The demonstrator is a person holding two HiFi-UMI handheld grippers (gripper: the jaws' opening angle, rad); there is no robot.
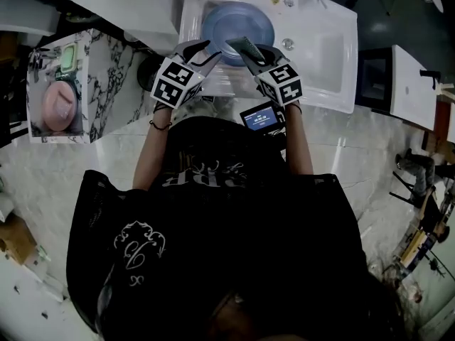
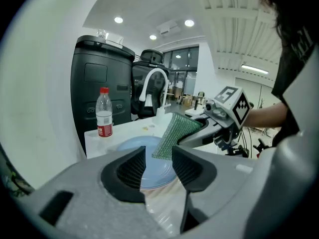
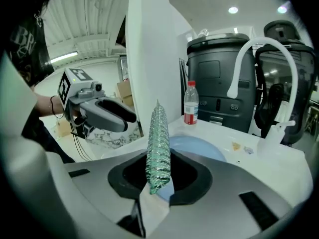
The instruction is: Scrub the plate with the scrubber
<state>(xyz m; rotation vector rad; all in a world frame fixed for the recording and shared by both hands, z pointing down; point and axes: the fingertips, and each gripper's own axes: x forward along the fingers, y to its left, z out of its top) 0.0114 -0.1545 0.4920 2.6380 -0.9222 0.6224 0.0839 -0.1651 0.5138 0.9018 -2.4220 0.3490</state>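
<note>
A round blue plate (image 1: 238, 24) lies flat in the basin of the white sink (image 1: 323, 55). My right gripper (image 1: 250, 55) is shut on a green mesh scrubber (image 1: 242, 46), which stands upright between its jaws (image 3: 158, 143) just above the plate's near rim (image 3: 194, 147). My left gripper (image 1: 207, 54) is open beside it at the plate's near left edge, with nothing between its jaws. In the left gripper view the plate (image 2: 142, 153) shows through the gap, the scrubber (image 2: 177, 132) hangs over it, and the right gripper (image 2: 199, 133) reaches in from the right.
A clear bottle with a red label (image 2: 103, 114) stands on the sink's back ledge, and a white faucet (image 3: 259, 59) arches at the back right. A marble counter (image 1: 106, 84) with a pink object (image 1: 59, 105) lies to the left. Black bins (image 2: 102, 78) stand behind.
</note>
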